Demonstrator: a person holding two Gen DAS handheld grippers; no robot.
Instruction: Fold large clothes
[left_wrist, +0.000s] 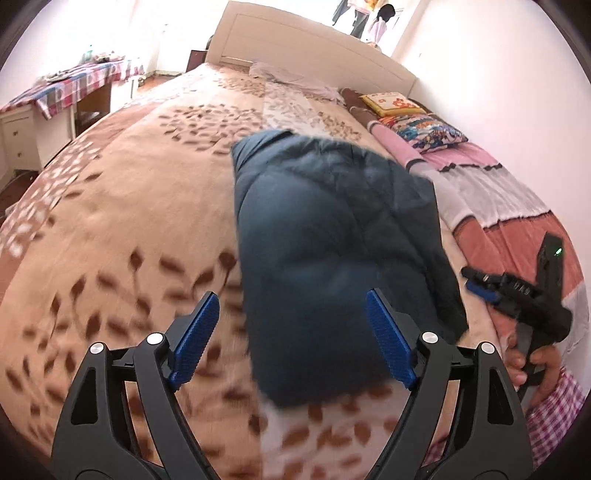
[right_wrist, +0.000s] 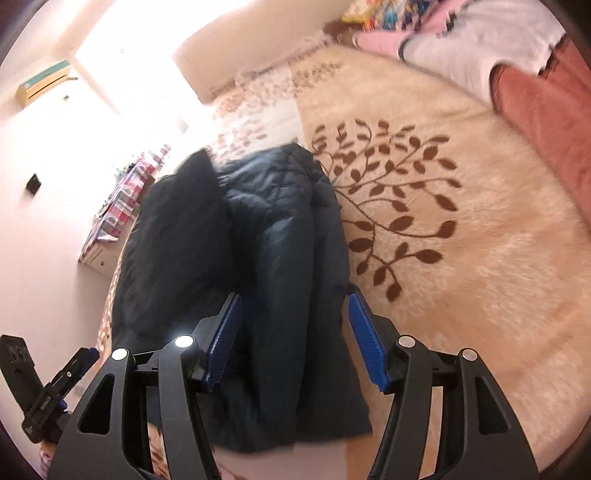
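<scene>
A dark blue padded jacket lies folded into a long bundle on the beige leaf-patterned blanket of a bed. My left gripper is open wide just above the bundle's near end, and its blue pads touch nothing. In the right wrist view the jacket runs lengthwise between the fingers of my right gripper. That gripper is open, with its pads on either side of the cloth and not pressing it. The right gripper also shows at the bundle's right side, held by a hand in a checked sleeve.
A striped pink, white and red quilt and colourful pillows lie along the wall side of the bed. The headboard is at the far end. A desk with a checked cloth stands past the bed's left edge.
</scene>
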